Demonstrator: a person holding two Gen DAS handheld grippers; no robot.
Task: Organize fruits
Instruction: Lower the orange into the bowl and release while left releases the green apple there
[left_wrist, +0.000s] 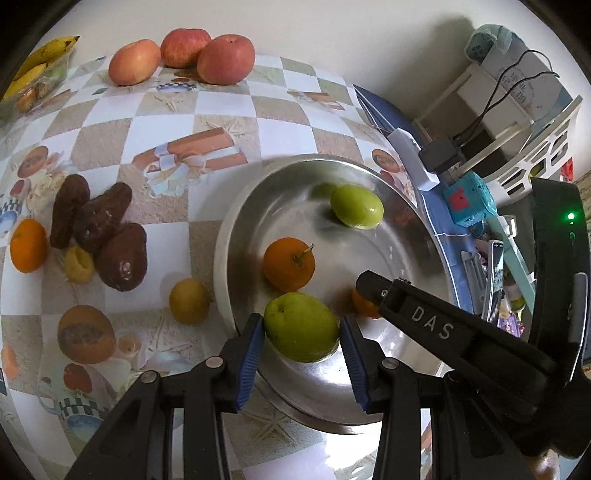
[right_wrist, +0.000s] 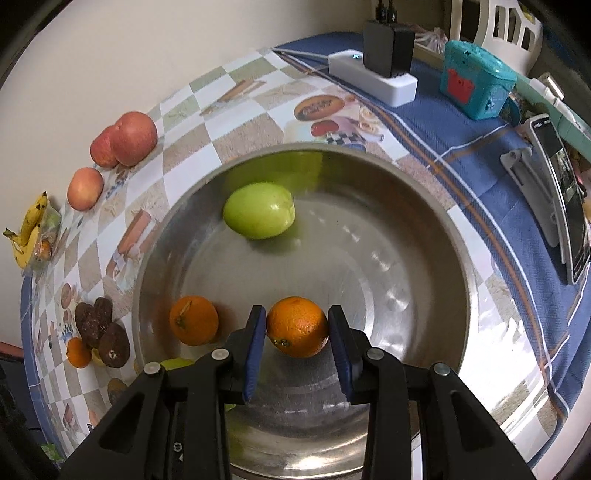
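Note:
A steel bowl (left_wrist: 399, 354) (right_wrist: 424, 266) holds a green fruit (left_wrist: 356, 205) (right_wrist: 259, 210) at its far side and an orange (left_wrist: 289, 264) (right_wrist: 193, 319). My left gripper (left_wrist: 302, 329) is shut on a second green fruit (left_wrist: 301, 326) just over the bowl's near rim. My right gripper (right_wrist: 297, 326) is shut on another orange (right_wrist: 297, 326) (left_wrist: 364, 304) inside the bowl; its black body (left_wrist: 443, 325) crosses the left wrist view.
On the checkered cloth (left_wrist: 166, 122) lie three red apples (left_wrist: 226, 59), bananas (left_wrist: 40, 62), brown fruits (left_wrist: 107, 232), a small orange (left_wrist: 28, 245) and yellow fruits (left_wrist: 189, 301). A power strip (right_wrist: 373, 75), teal toy (right_wrist: 476, 83) and phone (right_wrist: 565, 195) sit right.

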